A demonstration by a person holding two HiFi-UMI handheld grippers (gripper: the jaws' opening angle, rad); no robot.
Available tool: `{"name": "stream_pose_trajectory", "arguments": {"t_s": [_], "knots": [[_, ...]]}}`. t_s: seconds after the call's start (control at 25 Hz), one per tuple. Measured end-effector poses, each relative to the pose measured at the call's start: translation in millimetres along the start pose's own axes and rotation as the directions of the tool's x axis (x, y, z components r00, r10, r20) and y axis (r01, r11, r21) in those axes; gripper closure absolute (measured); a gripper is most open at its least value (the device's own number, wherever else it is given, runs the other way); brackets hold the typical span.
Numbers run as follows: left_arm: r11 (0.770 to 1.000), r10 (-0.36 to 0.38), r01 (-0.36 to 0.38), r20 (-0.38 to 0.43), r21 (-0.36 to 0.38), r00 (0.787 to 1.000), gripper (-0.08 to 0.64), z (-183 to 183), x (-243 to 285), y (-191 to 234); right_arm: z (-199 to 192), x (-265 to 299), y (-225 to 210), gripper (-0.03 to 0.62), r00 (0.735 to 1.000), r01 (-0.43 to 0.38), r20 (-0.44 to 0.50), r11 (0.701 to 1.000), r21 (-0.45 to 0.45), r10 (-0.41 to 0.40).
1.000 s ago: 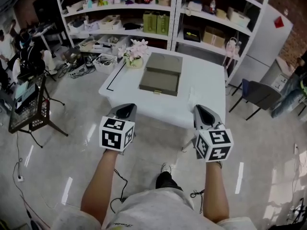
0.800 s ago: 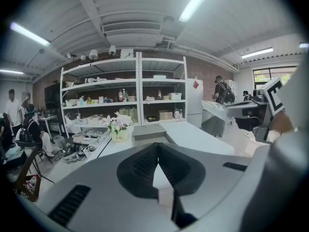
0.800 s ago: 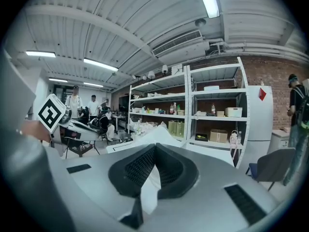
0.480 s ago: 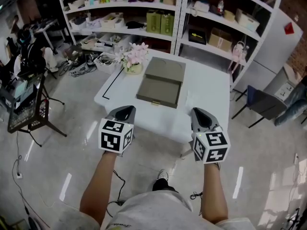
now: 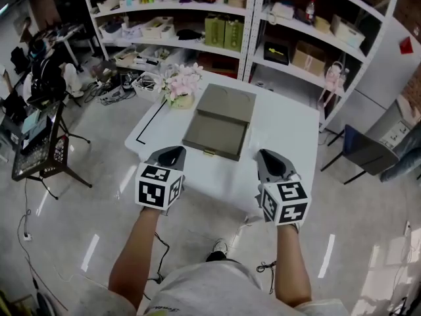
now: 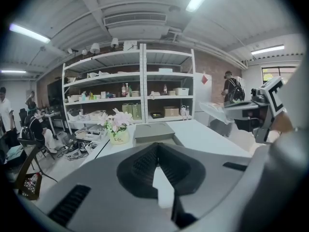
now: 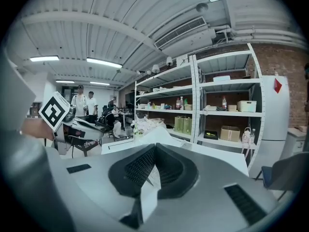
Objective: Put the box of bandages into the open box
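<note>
An olive-grey open box (image 5: 218,122) lies on the white table (image 5: 283,120), its lid folded back toward the shelves. I cannot make out the box of bandages in any view. My left gripper (image 5: 170,155) hangs in the air at the table's near edge, shut and empty. At the same height, over the near right part of the table, my right gripper (image 5: 268,162) is also shut on nothing. In the left gripper view the open box (image 6: 153,132) shows beyond the closed tips of the left gripper (image 6: 157,146). The right gripper (image 7: 154,149) points across the table (image 7: 161,135).
A pot of pink flowers (image 5: 181,87) stands at the table's far left corner. White shelving (image 5: 250,25) full of boxes and bottles runs behind the table. A dark chair (image 5: 365,153) is at the right, a black stand (image 5: 39,153) at the left. People stand in the background.
The person has stepped nearer the table, so the table and open box sit lower and closer in view. Both grippers have stayed shut and level in front.
</note>
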State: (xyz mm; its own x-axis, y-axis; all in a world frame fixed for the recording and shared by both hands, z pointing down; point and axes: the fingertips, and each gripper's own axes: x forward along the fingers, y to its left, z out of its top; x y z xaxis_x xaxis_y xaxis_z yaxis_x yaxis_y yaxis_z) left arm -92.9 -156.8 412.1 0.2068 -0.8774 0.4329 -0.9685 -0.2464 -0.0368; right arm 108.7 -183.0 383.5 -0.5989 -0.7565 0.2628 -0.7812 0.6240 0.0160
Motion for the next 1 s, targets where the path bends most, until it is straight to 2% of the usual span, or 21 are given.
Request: {"name": "stream_pose_trajectory", "arguments": {"t_s": [0.56, 1.0], "knots": [[0.997, 0.073, -0.074, -0.025, -0.027, 0.997, 0.555, 4, 32, 5, -3, 40, -23, 0.588, 0.994, -0.109, -0.020, 0.994, -0.014, 0.109], [0.998, 0.060, -0.061, -0.035, -0.032, 0.998, 0.555, -1, 58, 29, -20, 82, -16, 0.588, 0.989, -0.133, -0.074, 0.991, -0.016, 0.132]]}}
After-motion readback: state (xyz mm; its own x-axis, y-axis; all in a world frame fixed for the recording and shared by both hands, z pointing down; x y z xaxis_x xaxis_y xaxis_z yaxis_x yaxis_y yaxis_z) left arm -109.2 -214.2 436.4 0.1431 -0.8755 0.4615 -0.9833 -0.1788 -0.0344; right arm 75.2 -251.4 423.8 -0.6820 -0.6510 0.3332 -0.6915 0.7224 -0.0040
